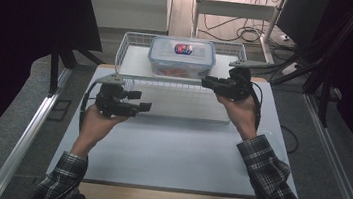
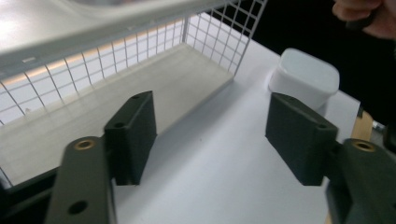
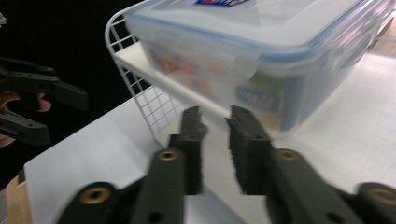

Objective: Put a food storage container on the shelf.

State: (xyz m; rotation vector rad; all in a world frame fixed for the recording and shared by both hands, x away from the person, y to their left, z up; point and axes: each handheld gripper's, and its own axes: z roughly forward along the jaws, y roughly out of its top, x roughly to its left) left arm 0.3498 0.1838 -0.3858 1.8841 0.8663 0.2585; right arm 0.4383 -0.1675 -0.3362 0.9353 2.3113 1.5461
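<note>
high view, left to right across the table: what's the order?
left gripper → clear lidded container in the wire rack → right gripper

Container [image 3: 261, 51] contents blurred; lid cut off

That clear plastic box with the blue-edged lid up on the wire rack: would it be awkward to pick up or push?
The clear box looks stiff, with hard walls and a clipped lid, so it probably won't flex. Its smooth sides may be slippery. Something colourful sits inside, so it may have some weight. Flat-bottomed on the wire rack, it should slide rather than roll.
</note>
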